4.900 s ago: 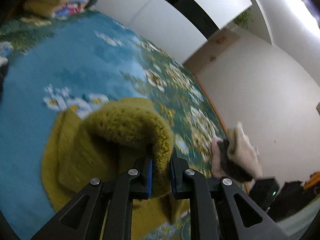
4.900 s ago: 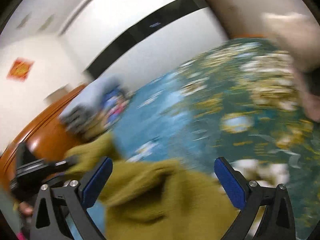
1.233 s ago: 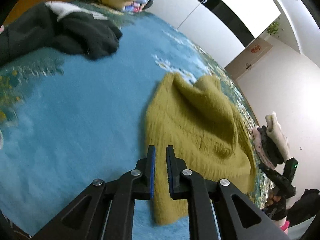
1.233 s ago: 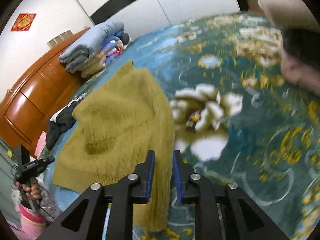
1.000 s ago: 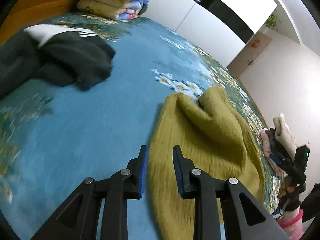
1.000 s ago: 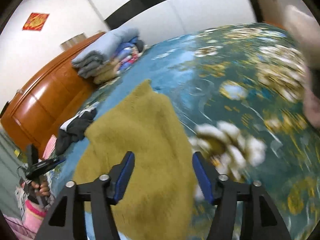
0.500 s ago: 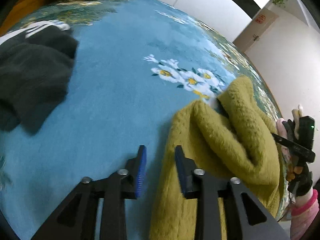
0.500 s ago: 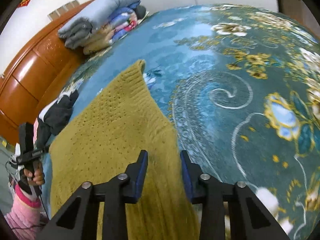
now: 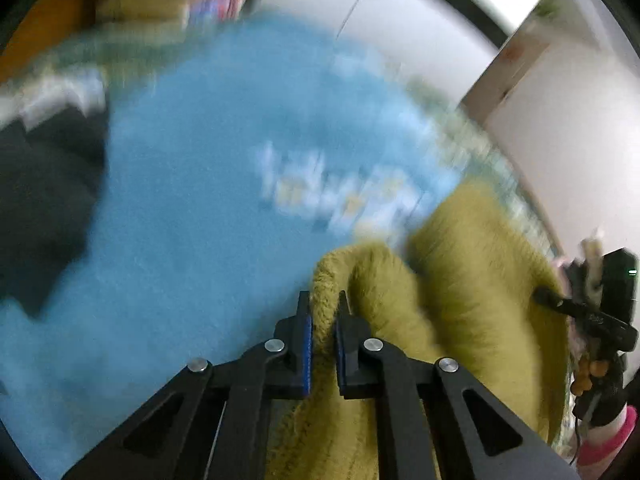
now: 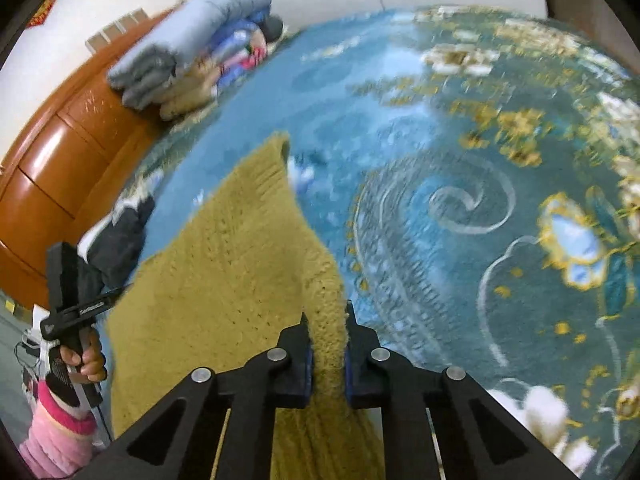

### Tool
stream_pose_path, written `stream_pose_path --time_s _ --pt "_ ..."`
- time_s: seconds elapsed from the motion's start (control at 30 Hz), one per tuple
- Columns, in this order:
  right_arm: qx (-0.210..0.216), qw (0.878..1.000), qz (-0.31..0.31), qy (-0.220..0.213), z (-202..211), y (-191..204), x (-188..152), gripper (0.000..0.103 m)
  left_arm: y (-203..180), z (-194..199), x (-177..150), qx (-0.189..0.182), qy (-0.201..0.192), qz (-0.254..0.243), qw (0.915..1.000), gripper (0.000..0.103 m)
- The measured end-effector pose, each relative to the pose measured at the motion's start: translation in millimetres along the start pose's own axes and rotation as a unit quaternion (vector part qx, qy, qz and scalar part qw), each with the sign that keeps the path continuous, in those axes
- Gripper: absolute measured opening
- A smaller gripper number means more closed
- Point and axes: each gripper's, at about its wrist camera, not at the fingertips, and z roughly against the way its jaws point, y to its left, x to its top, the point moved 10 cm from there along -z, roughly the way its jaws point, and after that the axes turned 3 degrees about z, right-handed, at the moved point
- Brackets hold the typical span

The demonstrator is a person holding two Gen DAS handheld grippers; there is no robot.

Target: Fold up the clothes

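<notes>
Bedspread [image 10: 460, 168] — blue-green plush, floral and scroll pattern; it fills both wrist views ahead of the tongs and serves as the folding surface. Left view is motion-blurred.

Headboard [image 10: 52, 160] — glossy orange-brown wood, far left of my right tongs.

Stacked bedding [image 10: 192, 56] — folded quilts, far ahead and left of the right tongs, against the headboard.

Sweater [image 10: 224, 280] — mustard knit, the item being folded. It lies between my two tongs, spread on the bedspread to the left of the right tongs and bunched into upright folds ahead and right of the left tongs.

Dark garment [image 9: 44, 200] — black with white trim, well to the left of the left tongs; untouched.

Right gripper [image 10: 327, 344] — half a second ago its jaws stood apart over the sweater's edge; now they are closed on that edge, knit squeezed between the blue pads.

Left gripper [image 9: 322, 328] — likewise changed: jaws previously parted beside the sweater, now pinched on a ridge of the knit.

Reading: both edges are secured, so I judge the grasp stage finished and a lift-and-carry fold next — the thick knit may slip if pulled unevenly.
</notes>
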Motion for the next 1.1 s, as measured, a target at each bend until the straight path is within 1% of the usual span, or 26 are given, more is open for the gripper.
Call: stream_pose_path --time_s 0.03,0.07,0.1,0.13,0.17,0.2,0.27,0.3,0.37,0.43,0.57,0.63,0.73,0.77,0.8,0.83,0.9,0.93,0.97,1.0,1.03,1.07,1.1 --pt "0.003 1.000 -0.003 -0.017 11.7 -1.9 4.9 0.011 -8.9 25.7 10.3 -0.013 -0.045 -0.014 0.9988 0.009" --pt "0.005 0.999 -0.008 -0.038 27.1 -5.0 9.3 0.011 -12.4 48.5 15.3 -0.013 -0.074 -0.023 0.9969 0.009" --pt "0.005 0.998 -0.017 -0.066 47.9 -11.1 12.8 0.011 -9.6 60.7 15.0 -0.005 -0.078 -0.024 0.9966 0.009" --pt "0.004 0.996 -0.023 -0.082 59.9 -15.2 14.3 0.011 -4.4 70.7 12.5 0.001 -0.077 -0.021 0.9968 0.009" --pt "0.001 0.995 -0.031 -0.094 70.9 -22.9 12.5 0.011 6.9 71.6 4.1 0.011 -0.060 -0.008 0.9981 0.009" --pt "-0.007 0.994 -0.044 -0.098 78.6 -36.3 4.7 0.011 22.0 63.6 -7.6 0.026 -0.034 0.008 0.9990 0.009" --pt "-0.014 0.994 -0.077 -0.079 73.7 -59.2 -14.5 0.011 51.2 46.6 -32.1 0.056 0.018 0.039 0.9975 0.009" --pt "-0.020 0.993 -0.098 -0.058 64.1 -73.1 -30.4 0.011 62.6 35.4 -46.1 0.064 0.045 0.056 0.9953 0.009" --pt "-0.018 0.992 -0.117 -0.036 52.0 -85.5 -52.1 0.011 76.0 21.7 -69.4 0.062 0.084 0.090 0.9904 0.009" --pt "-0.016 0.991 -0.128 -0.021 44.5 -90.7 -66.6 0.011 75.6 20.7 -77.4 0.056 0.086 0.093 0.9904 0.010" --pt "-0.013 0.992 -0.125 0.000 38.3 -90.9 -85.9 0.011 68.7 26.8 -82.1 0.057 0.090 0.065 0.9922 0.010" --pt "-0.007 0.992 -0.122 0.004 41.7 -87.8 -90.2 0.011 64.8 30.2 -84.0 0.056 0.092 0.051 0.9929 0.010" --pt "-0.008 0.995 -0.101 0.007 46.0 -81.7 -93.9 0.011 61.0 32.6 -84.4 0.049 0.093 0.031 0.9940 0.011" --pt "-0.006 0.996 -0.092 0.009 47.8 -78.9 -95.3 0.011 61.5 32.2 -84.8 0.047 0.092 0.028 0.9942 0.013" --pt "-0.004 0.996 -0.088 0.012 48.1 -79.4 -97.4 0.011 62.1 34.4 -83.9 0.045 0.092 0.030 0.9943 0.013" --pt "-0.001 0.997 -0.083 0.012 49.3 -76.3 -96.7 0.015 62.0 38.0 -82.0 0.041 0.092 0.035 0.9943 0.015" --pt "0.005 0.997 -0.073 0.010 55.6 -74.6 -93.8 0.015 60.6 48.2 -74.6 0.033 0.084 0.036 0.9953 0.020" --pt "0.004 0.998 -0.065 0.004 60.7 -73.8 -91.8 0.016 59.6 54.0 -70.0 0.029 0.077 0.034 0.9960 0.027" --pt "0.002 0.999 -0.053 -0.004 68.7 -71.6 -87.4 0.018 57.8 58.9 -63.9 0.025 0.071 0.031 0.9967 0.041" --pt "0.000 0.999 -0.042 -0.012 76.6 -69.3 -83.0 0.019 54.5 62.2 -55.2 0.019 0.064 0.025 0.9975 0.048" --pt "-0.002 0.999 -0.032 -0.019 83.9 -67.0 -78.3 0.024 51.2 63.7 -46.1 0.015 0.060 0.017 0.9979 0.053" --pt "-0.002 0.999 -0.026 -0.024 86.7 -65.1 -70.8 0.031 47.2 60.2 -36.6 0.018 0.061 0.009 0.9979 0.053" --pt "-0.004 0.999 -0.017 -0.029 88.3 -61.9 -56.6 0.033 41.6 53.6 -27.5 0.024 0.066 0.000 0.9976 0.053"
